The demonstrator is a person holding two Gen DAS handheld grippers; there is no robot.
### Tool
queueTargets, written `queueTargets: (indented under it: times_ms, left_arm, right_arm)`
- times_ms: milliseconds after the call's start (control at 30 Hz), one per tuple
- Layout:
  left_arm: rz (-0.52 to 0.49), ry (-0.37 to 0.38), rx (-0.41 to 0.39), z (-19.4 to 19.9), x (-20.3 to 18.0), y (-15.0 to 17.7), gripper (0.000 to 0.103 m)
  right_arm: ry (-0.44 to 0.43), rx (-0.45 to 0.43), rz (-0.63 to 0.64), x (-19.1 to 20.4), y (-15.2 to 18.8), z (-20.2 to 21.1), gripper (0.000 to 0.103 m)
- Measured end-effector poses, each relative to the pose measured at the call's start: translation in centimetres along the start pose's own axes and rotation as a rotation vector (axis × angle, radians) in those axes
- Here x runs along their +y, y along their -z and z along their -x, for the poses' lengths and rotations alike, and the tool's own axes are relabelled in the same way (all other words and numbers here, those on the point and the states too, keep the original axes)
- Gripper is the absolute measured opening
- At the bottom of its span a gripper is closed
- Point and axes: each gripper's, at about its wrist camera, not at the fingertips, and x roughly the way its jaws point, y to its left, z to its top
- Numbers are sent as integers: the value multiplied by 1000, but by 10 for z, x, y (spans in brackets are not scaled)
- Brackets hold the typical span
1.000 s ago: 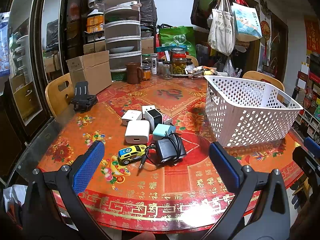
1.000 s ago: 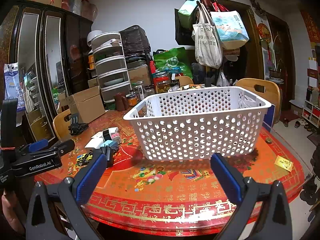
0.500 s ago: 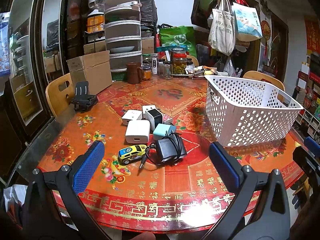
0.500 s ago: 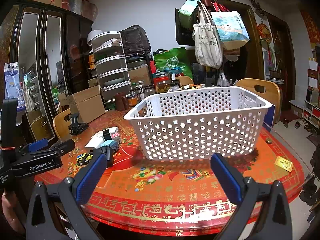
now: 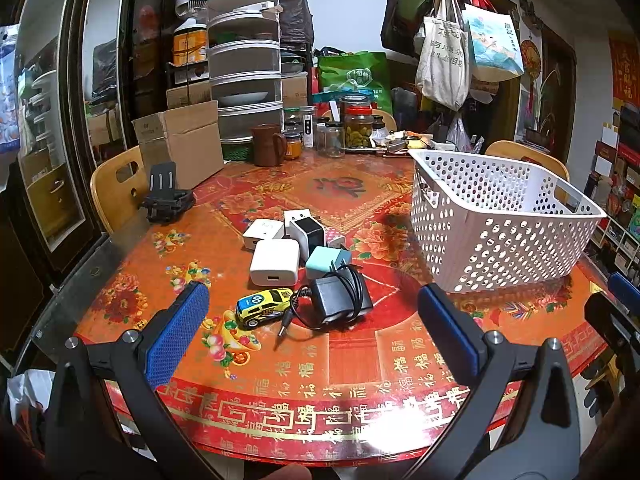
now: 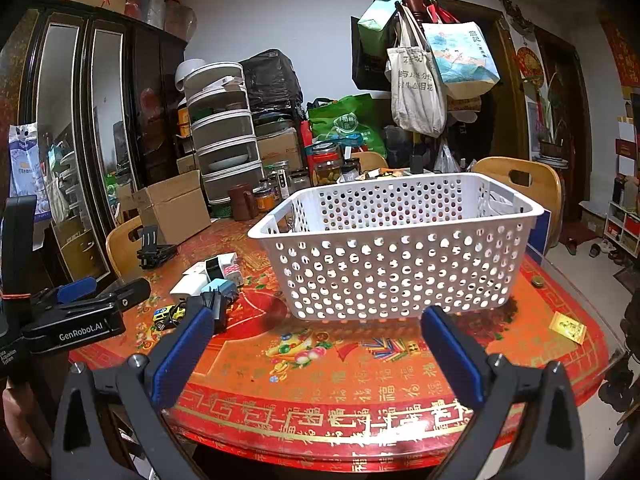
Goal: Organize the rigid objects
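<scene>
A cluster of small rigid items lies on the red round table: a yellow toy car [image 5: 264, 306], a black adapter with cable [image 5: 340, 302], a teal charger [image 5: 327, 262], a white charger [image 5: 275, 268], a black-and-white plug [image 5: 307, 234] and more white plugs [image 5: 263, 234]. A white perforated basket [image 5: 500, 224] stands to their right; it looks empty in the right wrist view [image 6: 400, 240]. My left gripper [image 5: 312, 332] is open and empty, just short of the car and adapter. My right gripper [image 6: 314, 348] is open and empty, in front of the basket.
A black folding stand [image 5: 166, 200], a cardboard box [image 5: 180, 144], a brown mug [image 5: 266, 144] and several jars [image 5: 358, 126] sit at the table's far side. A small yellow packet [image 6: 568, 328] lies right of the basket. Wooden chairs ring the table.
</scene>
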Motion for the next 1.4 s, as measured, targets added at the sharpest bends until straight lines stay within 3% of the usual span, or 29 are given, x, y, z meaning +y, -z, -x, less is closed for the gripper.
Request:
queueTargets:
  times_ms: [633,733,900,1000,1100,1167,1267,1300,1333,1400]
  left_arm:
    - [-2,-1,1,-1,-2,1,103]
    - [0,5,-34,1,1,1,103]
    - [10,15,-132,-4,25,-3,103]
    - [-20,26,-15,-30,37,-5,103]
    - [-6,3,40,-49,52,-1,103]
    - [8,14,68,-60,61,2,103]
    - [-7,-2,121,-77,69,5,103]
    - [-15,-1,135,-81,70,7,103]
    - [-23,-3,145,-85,71,8,103]
    - [-44,-10,166,-94,73,10,103]
  right_arm:
    - [0,1,2,0,0,0,103]
    - [29,-2,18,-7,-7,2,103]
    - [152,-9,-28,-65,-50,8,103]
    - [303,6,-76,-121,-81,-1,103]
    - [304,126,-149,-174,-100,-30,103]
    - [324,176,-142,-190,-104,-47,95]
    - [300,243,-164,-210,-99,-75,72]
    - [273,253,-174,-212,-98,-83,58]
    - [256,258,-184,-215,-98,-90,36]
    - [254,267,-176,-215,-96,-98,25]
